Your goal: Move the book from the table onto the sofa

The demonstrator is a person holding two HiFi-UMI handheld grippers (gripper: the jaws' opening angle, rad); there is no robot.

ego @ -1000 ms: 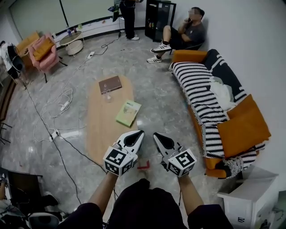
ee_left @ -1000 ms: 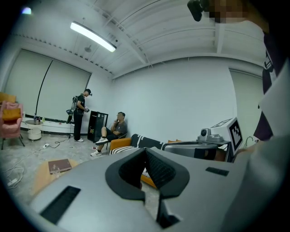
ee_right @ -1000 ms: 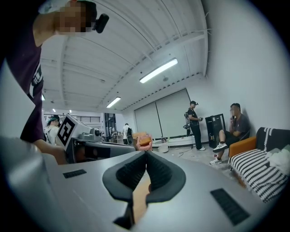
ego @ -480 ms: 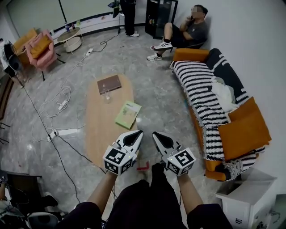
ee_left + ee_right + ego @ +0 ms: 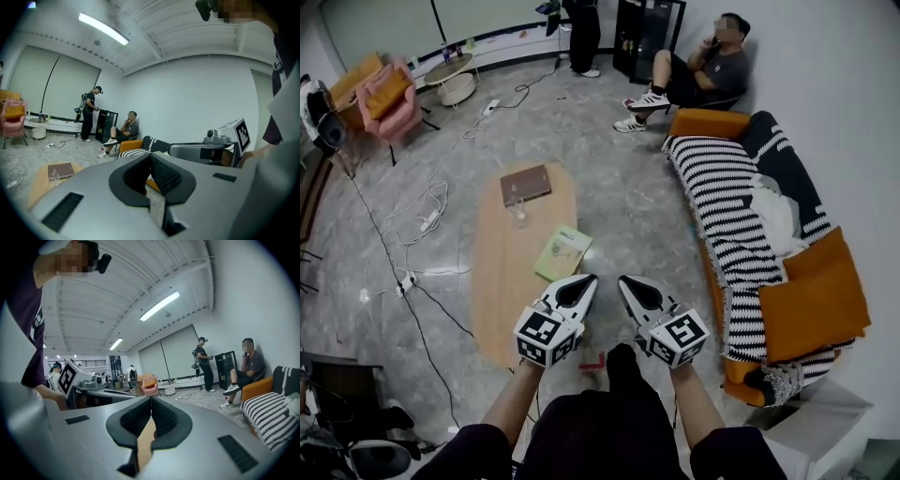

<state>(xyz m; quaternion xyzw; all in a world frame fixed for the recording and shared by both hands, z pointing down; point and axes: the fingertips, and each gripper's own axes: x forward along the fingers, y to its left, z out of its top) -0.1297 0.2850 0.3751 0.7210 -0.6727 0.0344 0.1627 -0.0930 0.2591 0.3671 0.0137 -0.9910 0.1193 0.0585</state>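
Note:
Two books lie on the oval wooden table (image 5: 502,291): a green book (image 5: 562,252) near its right edge and a brown book (image 5: 526,185) at its far end. My left gripper (image 5: 582,285) and right gripper (image 5: 631,285) hover side by side just short of the table's near end, both shut and empty. The green book is a little beyond the left gripper's tip. The sofa (image 5: 719,192), under a black-and-white striped cover, stands to the right. In the left gripper view, beyond the left gripper (image 5: 150,154), the brown book (image 5: 60,170) shows. The right gripper (image 5: 151,398) points along the table.
A glass (image 5: 519,214) stands on the table between the books. Orange cushions (image 5: 811,292) and white cloth (image 5: 773,208) lie on the sofa. A person sits at the sofa's far end (image 5: 701,67); another stands beyond. Cables (image 5: 422,220) trail over the floor at left.
Both grippers have moved forward towards the table, still shut. The table, the books and the sofa have drawn nearer in the head view.

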